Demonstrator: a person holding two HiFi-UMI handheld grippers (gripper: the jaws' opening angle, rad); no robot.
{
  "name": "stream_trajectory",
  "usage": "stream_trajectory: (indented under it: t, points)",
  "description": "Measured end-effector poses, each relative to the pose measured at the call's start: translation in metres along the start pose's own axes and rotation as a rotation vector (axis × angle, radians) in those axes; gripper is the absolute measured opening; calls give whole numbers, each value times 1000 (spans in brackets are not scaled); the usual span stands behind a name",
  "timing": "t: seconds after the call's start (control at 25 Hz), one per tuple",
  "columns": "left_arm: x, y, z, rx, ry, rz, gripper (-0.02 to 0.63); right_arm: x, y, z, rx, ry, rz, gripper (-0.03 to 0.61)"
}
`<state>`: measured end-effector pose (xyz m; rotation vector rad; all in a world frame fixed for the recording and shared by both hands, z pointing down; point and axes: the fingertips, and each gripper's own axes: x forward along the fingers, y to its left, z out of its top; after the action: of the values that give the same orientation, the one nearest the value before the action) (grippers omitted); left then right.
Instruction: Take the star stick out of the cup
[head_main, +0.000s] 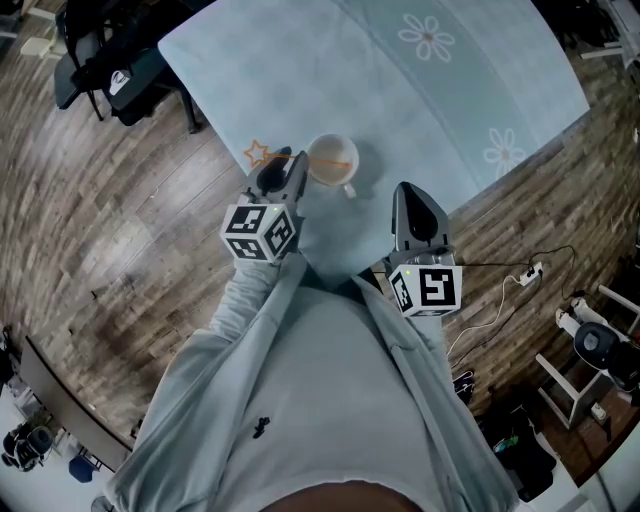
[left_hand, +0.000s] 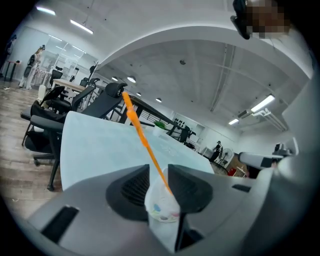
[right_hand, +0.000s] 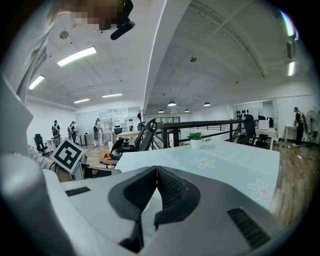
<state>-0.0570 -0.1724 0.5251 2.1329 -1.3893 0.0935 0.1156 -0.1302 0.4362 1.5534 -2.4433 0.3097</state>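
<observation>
A white cup (head_main: 332, 160) stands near the front edge of the light blue table (head_main: 420, 100). An orange star stick (head_main: 280, 157) leans out of it to the left, its star (head_main: 258, 152) hanging past the table's edge. My left gripper (head_main: 283, 168) is at the stick, just left of the cup. In the left gripper view the stick (left_hand: 140, 130) runs up between the jaws of the left gripper (left_hand: 159, 169); a gap shows beside it and the cup (left_hand: 161, 207) sits low between them. My right gripper (head_main: 410, 192) hovers right of the cup, shut and empty (right_hand: 156, 169).
Black office chairs (head_main: 110, 70) stand on the wood floor beyond the table's left corner. A power strip with cables (head_main: 530, 270) lies on the floor at the right. A small potted plant (right_hand: 196, 140) stands at the far end of the table.
</observation>
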Motion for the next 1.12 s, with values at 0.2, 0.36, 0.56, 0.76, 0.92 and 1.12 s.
stream_trajectory:
  t: [0.2, 0.36, 0.56, 0.76, 0.92, 1.12]
  points:
    - [-2, -2, -1, -7, 2, -18, 69, 3, 3, 0, -10, 1, 8, 15]
    - [-2, -3, 0, -41, -3, -38, 48, 5, 3, -1, -6, 4, 6, 15]
    - [-1, -3, 6, -62, -20, -50, 35, 7, 3, 2, -12, 3, 5, 15]
    - [-2, -8, 9, -73, -31, -62, 29, 7, 4, 2, -22, 3, 11, 15]
    - [-2, -11, 11, -60, -33, -70, 28, 6, 3, 3, -18, -1, 9, 15]
    - [-4, -16, 19, -41, -40, -81, 28, 6, 3, 6, -18, -11, 7, 15]
